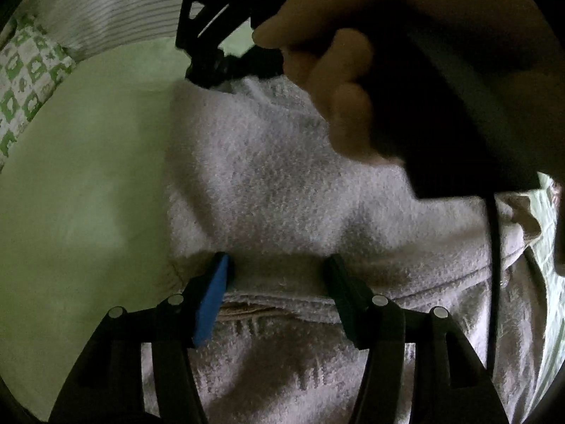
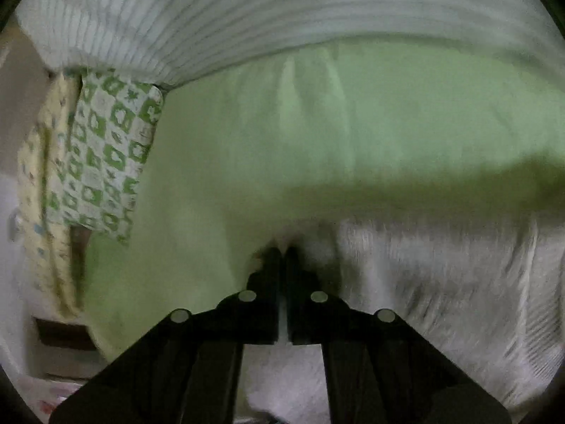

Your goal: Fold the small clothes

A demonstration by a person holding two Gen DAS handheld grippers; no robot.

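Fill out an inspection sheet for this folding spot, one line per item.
Surface: pale green sheet, lightly wrinkled.
Job's things: fuzzy lilac garment lying on the sheet, a folded edge between the left fingers.
Clutter: green-and-white checked cloth at the sheet's edge, a yellowish patterned cloth beside it.
Grippers: left hand-held gripper open, fingers astride the garment's fold; right hand-held gripper shut at the garment's far edge; whether cloth is pinched cannot be told.
Cables: one black cable hanging from the right tool, over the garment.
Surroundings: striped bedding along the far side; dim light.
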